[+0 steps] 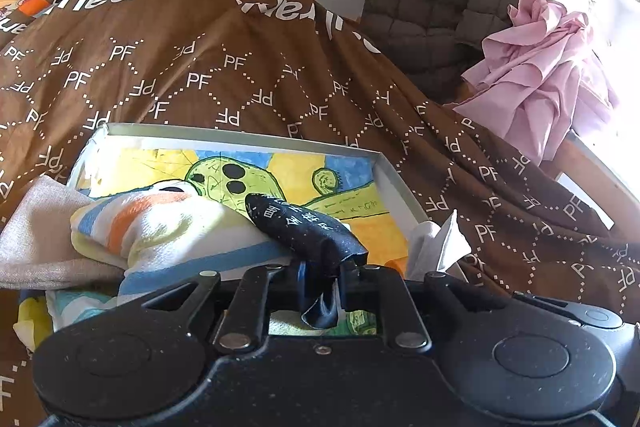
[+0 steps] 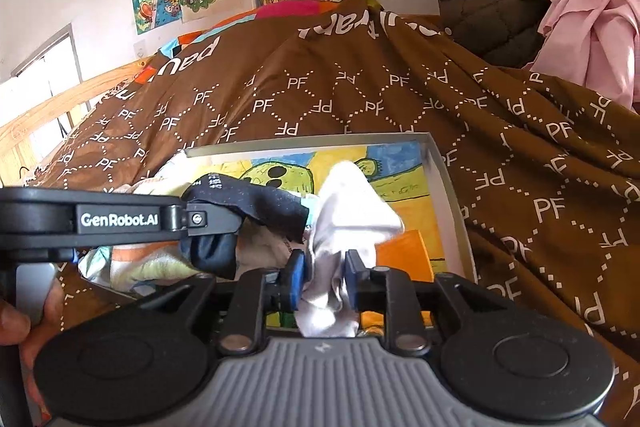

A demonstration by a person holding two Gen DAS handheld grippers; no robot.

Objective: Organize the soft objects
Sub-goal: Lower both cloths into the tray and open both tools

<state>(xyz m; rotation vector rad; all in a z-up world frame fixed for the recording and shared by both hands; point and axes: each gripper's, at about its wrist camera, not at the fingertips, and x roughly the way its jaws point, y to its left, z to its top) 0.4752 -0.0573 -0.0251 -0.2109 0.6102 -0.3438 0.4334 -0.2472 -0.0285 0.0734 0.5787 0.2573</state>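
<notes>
Brown bedding printed with white "PF" letters (image 1: pixel 248 83) covers the bed, and a shallow box (image 2: pixel 448 183) lined with a cactus drawing sits on it.

The left gripper (image 1: pixel 322 273) has its jaws nearly together with a dark printed sock (image 1: pixel 296 223) between them; whether the pads press it I cannot tell. That sock lies over a striped cloth (image 1: pixel 160 223) at the box's left edge. The right gripper (image 2: pixel 324 277) has its blue pads parted a little, a white sock (image 2: pixel 352 203) bunched between them above the box's near right corner.

Risks, as I judge them: either sock could cling to a pad and drag out when the gripper lifts, or the dark sock could slide off the striped cloth over the near edge.

Count: 2 grippers, 1 box, 1 dark sock, 1 white sock, 1 striped cloth, 1 beige cloth (image 1: pixel 36 227) at the left edge.
</notes>
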